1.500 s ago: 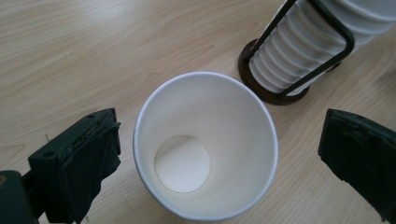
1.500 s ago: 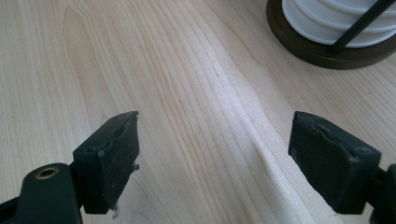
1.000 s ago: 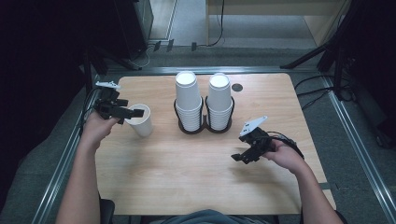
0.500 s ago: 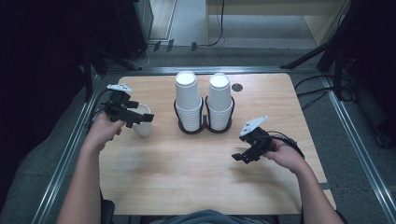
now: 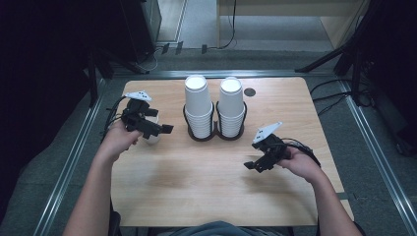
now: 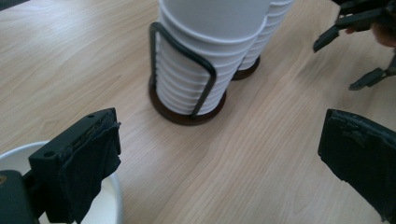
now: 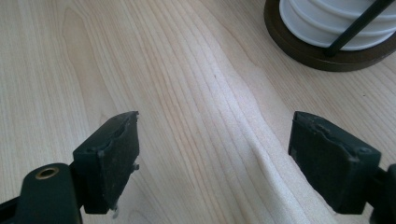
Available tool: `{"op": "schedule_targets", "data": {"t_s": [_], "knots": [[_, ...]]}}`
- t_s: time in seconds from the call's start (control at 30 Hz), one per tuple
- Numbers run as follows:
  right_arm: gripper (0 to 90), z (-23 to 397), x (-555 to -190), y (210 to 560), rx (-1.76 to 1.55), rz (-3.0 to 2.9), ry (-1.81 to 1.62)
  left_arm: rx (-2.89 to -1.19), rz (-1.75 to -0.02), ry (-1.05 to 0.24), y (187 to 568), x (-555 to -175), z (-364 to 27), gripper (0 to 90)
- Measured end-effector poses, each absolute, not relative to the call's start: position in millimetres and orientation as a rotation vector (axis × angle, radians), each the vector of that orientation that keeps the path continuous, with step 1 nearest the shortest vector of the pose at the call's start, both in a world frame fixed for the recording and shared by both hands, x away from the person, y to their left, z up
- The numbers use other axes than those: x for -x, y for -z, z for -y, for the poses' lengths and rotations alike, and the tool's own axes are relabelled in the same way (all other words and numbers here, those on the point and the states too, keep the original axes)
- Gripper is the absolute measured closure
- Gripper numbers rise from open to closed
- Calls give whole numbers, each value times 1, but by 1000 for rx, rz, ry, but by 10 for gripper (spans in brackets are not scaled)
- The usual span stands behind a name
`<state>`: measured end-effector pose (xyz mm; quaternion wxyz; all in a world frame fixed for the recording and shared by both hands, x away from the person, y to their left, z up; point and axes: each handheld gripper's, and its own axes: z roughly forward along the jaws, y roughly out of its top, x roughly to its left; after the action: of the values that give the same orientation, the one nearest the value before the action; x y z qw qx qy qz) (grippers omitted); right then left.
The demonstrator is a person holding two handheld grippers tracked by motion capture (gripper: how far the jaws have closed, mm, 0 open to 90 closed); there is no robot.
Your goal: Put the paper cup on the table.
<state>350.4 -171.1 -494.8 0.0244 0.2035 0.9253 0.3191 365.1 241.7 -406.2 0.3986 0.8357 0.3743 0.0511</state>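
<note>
Desk [image 5: 206, 191]: we see a pale wooden top.
Cup stacks [image 5: 196, 105]: two white stacks stand in a dark wire holder near the far edge's middle.
Single cup [image 5: 152, 135]: upright near the left edge.
Left gripper [image 5: 160, 129]: our jaws spread wide, one over the cup's rim.
Right gripper [image 5: 253, 165]: wide apart, holding nothing, above bare wood toward the right edge.

The paper cup [image 5: 151, 135] and both cup stacks [image 5: 198, 105] are white. The stack holder [image 6: 187, 109] is dark brown with black wire. The surface [image 5: 206, 182] is pale wood grain.
</note>
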Motion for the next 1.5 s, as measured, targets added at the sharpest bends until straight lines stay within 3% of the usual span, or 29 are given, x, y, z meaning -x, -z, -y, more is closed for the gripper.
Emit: {"op": "schedule_targets", "data": {"t_s": [1.5], "knots": [[165, 161, -347, 496, -588, -2886, -985, -2243, -840, -145, 474, -341, -163, 0]]}}
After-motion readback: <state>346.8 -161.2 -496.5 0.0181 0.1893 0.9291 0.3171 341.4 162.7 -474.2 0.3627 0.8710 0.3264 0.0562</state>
